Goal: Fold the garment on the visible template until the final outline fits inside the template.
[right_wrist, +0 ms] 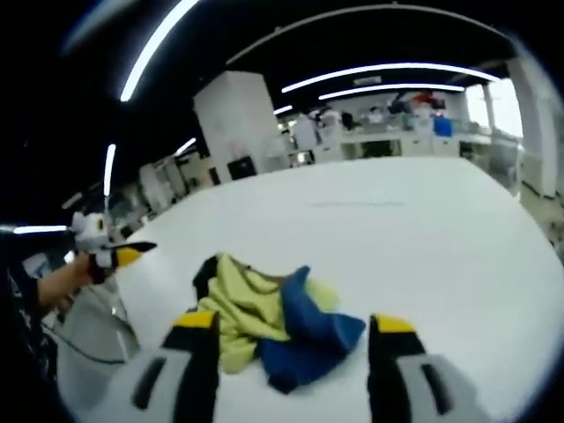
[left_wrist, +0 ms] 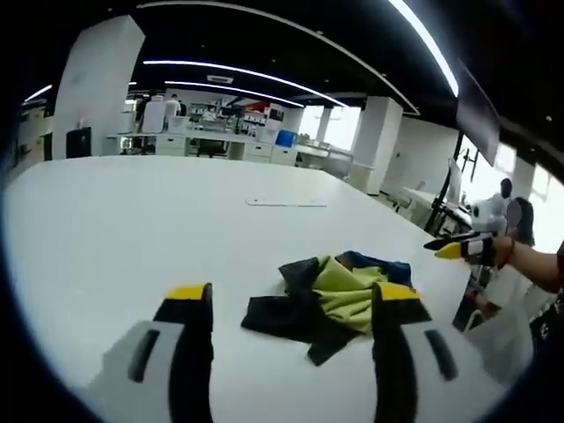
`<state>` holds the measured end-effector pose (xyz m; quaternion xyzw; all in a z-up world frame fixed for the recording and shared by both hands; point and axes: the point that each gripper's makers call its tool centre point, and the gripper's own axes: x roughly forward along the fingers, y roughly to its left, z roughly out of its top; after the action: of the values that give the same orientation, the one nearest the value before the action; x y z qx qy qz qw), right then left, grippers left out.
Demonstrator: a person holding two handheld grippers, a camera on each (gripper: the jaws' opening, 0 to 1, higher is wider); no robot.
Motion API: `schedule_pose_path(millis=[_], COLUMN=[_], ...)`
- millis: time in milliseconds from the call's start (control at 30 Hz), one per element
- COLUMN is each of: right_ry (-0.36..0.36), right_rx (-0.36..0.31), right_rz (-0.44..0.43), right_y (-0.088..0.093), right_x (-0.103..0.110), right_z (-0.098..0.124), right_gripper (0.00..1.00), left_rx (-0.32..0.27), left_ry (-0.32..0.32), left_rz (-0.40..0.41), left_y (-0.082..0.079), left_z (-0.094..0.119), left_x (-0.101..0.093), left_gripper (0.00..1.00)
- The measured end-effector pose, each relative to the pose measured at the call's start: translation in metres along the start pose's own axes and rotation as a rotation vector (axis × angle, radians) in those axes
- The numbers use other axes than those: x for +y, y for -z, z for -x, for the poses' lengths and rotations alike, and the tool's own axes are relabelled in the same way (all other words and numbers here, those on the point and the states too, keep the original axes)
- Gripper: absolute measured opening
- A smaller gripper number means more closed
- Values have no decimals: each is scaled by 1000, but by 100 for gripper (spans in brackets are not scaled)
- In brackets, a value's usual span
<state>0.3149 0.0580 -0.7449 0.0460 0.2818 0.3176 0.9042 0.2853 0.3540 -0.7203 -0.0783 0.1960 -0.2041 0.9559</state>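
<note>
A crumpled garment [left_wrist: 339, 295] in yellow-green, blue and black lies in a heap on the white table [left_wrist: 132, 220], near its right edge. My left gripper [left_wrist: 293, 293] hovers just short of it, open, with its yellow-tipped jaws either side of the heap and nothing held. In the right gripper view the same garment [right_wrist: 269, 317] lies between the wide-apart jaws of my right gripper [right_wrist: 295, 322], which is open and holds nothing. A thin faint line [left_wrist: 286, 204] marks the table beyond the garment; it is also faintly visible as a line [right_wrist: 357, 204] in the right gripper view.
The right gripper [left_wrist: 463, 249], in a person's hand, shows past the table edge. The left gripper [right_wrist: 123, 256] shows by the table's left edge [right_wrist: 132, 300]. Benches and shelves [left_wrist: 220, 141] and white pillars [right_wrist: 233, 123] stand far behind.
</note>
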Motion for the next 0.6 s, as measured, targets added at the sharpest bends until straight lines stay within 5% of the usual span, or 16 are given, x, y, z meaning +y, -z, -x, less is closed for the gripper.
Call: schedule_pose_path(millis=[600], right_ry=[-53], right_rx=[126], right_rz=[32], right_y=[15], right_x=[0], right_z=[-67], right_gripper=[44], left_rx=[180], left_ry=[119], left_rz=[-14], left_y=[42], left_z=[-59], left_x=[-7], left_gripper=[46])
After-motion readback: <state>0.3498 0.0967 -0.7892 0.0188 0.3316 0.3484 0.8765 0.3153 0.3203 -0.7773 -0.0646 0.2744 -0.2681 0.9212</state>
